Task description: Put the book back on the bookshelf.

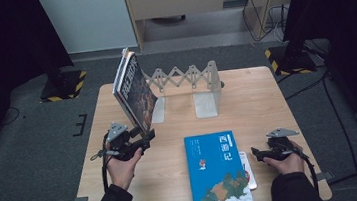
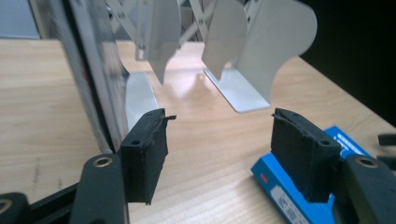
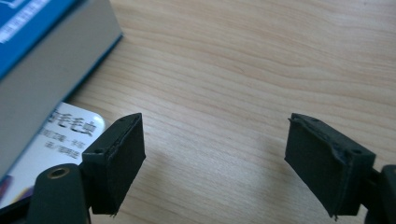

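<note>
The left gripper [image 1: 146, 136] is hovering near the left edge of the table [image 1: 261, 97], its jaws standing apart with nothing between them. In the left gripper view one pad [image 2: 144, 151] is sitting just beside the lower corner of the dark-covered book [image 1: 134, 89], though whether it is touching the cover I cannot tell. That book is standing tilted toward the left rear of the table, its foot resting by the left plate of the white folding bookend [image 1: 204, 90], which is stretching along the middle of the rear edge with its scissor lattice spread between two upright plates. The person's left hand [image 1: 122, 164] is wrapping around the gripper body, and the dark sleeve is coming in over the front edge.

The right gripper [image 1: 255, 151] is lying low near the right front corner, jaws pointing toward the table's middle and standing apart over bare wood in the right gripper view, clamping nothing. Just beside its jaw tips, a blue book [image 1: 218, 169] is lying flat against the front edge, cover up. A thin white booklet [image 3: 51, 140] is peeking out from under the blue book's right side, nearest the right gripper. The right hand [image 1: 286, 162] is holding that gripper from behind.
</note>
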A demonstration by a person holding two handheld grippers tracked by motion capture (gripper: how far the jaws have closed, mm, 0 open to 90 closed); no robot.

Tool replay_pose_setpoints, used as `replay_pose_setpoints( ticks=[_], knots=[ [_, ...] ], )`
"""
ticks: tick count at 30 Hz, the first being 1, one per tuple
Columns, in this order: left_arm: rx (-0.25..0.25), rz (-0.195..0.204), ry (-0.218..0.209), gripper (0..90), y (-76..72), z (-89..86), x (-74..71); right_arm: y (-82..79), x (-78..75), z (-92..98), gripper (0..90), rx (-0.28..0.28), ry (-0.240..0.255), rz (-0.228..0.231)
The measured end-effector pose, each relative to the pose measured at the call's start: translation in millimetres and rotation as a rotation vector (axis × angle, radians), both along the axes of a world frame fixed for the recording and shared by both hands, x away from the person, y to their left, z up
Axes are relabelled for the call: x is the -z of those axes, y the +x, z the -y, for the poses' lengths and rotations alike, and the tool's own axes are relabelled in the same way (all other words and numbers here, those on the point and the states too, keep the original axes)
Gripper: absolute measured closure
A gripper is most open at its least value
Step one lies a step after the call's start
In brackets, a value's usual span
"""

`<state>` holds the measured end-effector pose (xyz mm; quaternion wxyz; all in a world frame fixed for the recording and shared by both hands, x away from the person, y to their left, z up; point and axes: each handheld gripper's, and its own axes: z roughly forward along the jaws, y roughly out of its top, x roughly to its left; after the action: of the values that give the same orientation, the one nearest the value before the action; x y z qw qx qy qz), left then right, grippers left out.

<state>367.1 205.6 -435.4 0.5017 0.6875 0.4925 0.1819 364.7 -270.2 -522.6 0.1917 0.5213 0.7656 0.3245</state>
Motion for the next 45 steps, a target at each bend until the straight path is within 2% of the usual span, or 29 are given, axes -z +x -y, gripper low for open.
replay_pose_setpoints(
  ticks=[3,8,9,14,23,29,38,45],
  knots=[
    [0.027,-0.017,0.023,34.5,0.1,7.6,10.1,-1.6,-5.0,-3.2,20.8,-0.021,0.026,0.028],
    [0.065,-0.051,0.027,33.8,-0.1,18.6,25.8,-4.7,-11.5,-8.8,22.0,-0.032,0.065,0.060],
    [0.074,-0.061,0.038,33.4,-0.2,21.6,29.8,-6.8,-14.3,-11.8,22.0,-0.043,0.076,0.076],
    [0.124,-0.103,0.064,32.5,-1.8,35.8,44.6,-11.2,-18.6,-20.3,22.1,-0.063,0.094,0.083],
    [0.183,-0.150,0.020,31.0,-2.5,52.8,56.3,-17.2,-23.4,-35.9,22.8,-0.094,0.134,0.076],
    [0.221,-0.172,0.039,30.8,-3.7,67.9,64.8,-18.8,-22.3,-44.6,23.3,-0.115,0.150,0.063],
    [0.268,-0.231,0.008,29.3,-1.4,81.8,77.9,-19.8,-19.8,-54.3,24.2,-0.148,0.177,0.029],
    [0.297,-0.259,-0.030,21.7,0.4,89.7,85.0,-20.0,-18.1,-57.8,24.9,-0.154,0.196,0.006]
  ],
)
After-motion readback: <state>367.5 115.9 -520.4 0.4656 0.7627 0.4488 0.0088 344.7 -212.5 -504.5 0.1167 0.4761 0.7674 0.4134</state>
